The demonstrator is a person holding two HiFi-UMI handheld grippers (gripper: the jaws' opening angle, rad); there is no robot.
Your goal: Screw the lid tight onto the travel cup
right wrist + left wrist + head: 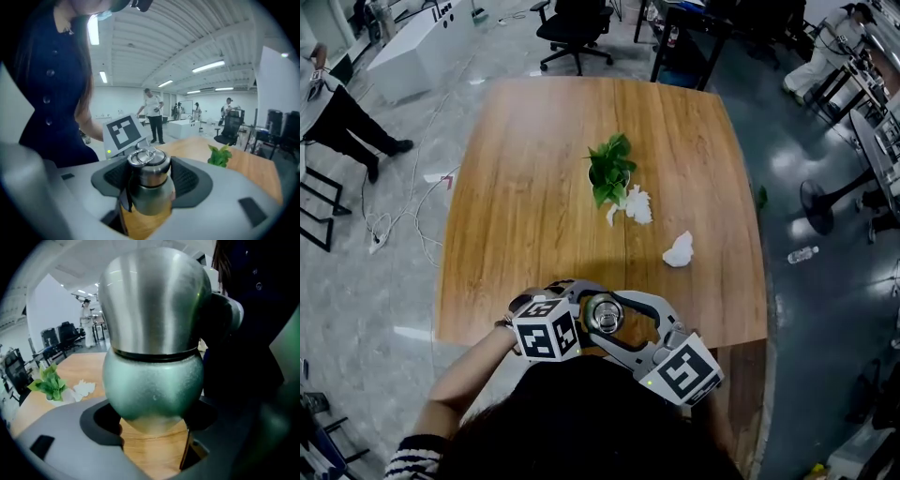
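Left tongs (153,430) pinch the travel cup (152,380) by its green lower body, at the near edge of the wooden table (534,197). Right tongs (149,185), spread wide, clasp its steel lid (149,164), pads against it.

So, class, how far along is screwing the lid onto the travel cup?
Done: the round steel ring-topped lid sits on the steel-and-green travel cup. In hand: the left gripper clamps the cup's body, and the right gripper grips the lid. Remaining: tightening; whether any turn is made cannot be seen.
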